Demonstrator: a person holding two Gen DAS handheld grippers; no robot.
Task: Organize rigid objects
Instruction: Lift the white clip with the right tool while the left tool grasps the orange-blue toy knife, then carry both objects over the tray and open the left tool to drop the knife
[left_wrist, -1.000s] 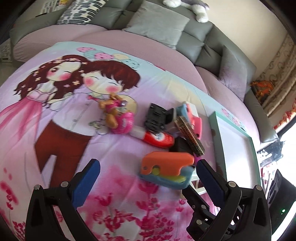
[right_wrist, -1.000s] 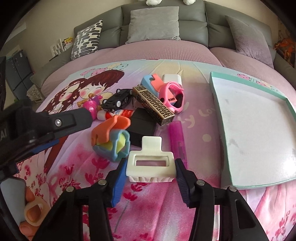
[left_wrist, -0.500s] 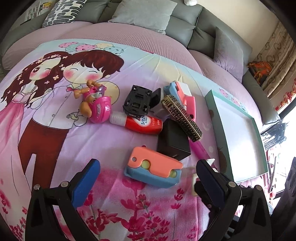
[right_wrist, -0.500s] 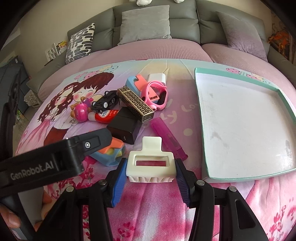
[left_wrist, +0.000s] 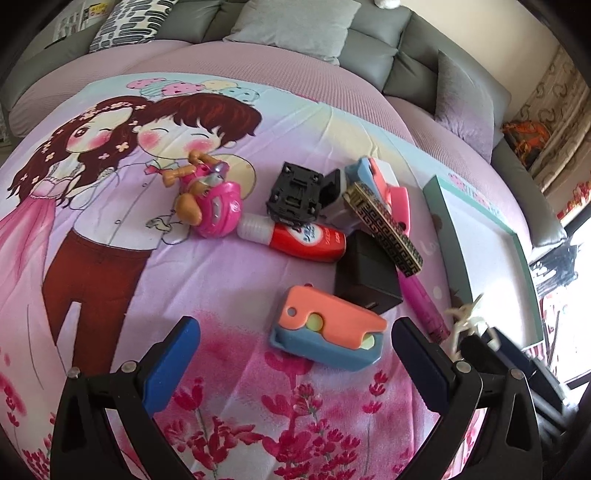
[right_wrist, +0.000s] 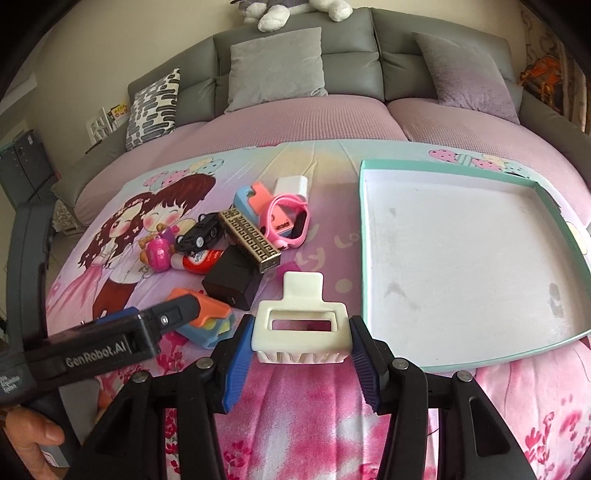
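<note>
My right gripper (right_wrist: 301, 345) is shut on a cream hair claw clip (right_wrist: 301, 328) and holds it above the printed bedspread, left of the teal-rimmed white tray (right_wrist: 364, 236). My left gripper (left_wrist: 295, 356) is open and empty, hovering near an orange-and-blue toy (left_wrist: 328, 330). That toy also shows in the right wrist view (right_wrist: 212, 325), partly behind the left gripper's body. A pile of small objects lies beyond: a black block (left_wrist: 365, 275), a red tube (left_wrist: 306, 240), a gold-patterned bar (left_wrist: 384, 225), a pink toy (left_wrist: 214, 206), a black toy car (right_wrist: 201, 232), a pink watch (right_wrist: 288, 219).
The tray (left_wrist: 439, 229) lies at the right on the bedspread. A pink pen (left_wrist: 421, 299) lies between the pile and the tray. Grey cushions (right_wrist: 275, 68) and a sofa back stand behind the bed. A white charger (right_wrist: 291, 184) sits behind the pile.
My right gripper has lifted and drawn back with the clip, bringing the tray fuller into view. My left gripper has backed away from the orange-and-blue toy, still open.
</note>
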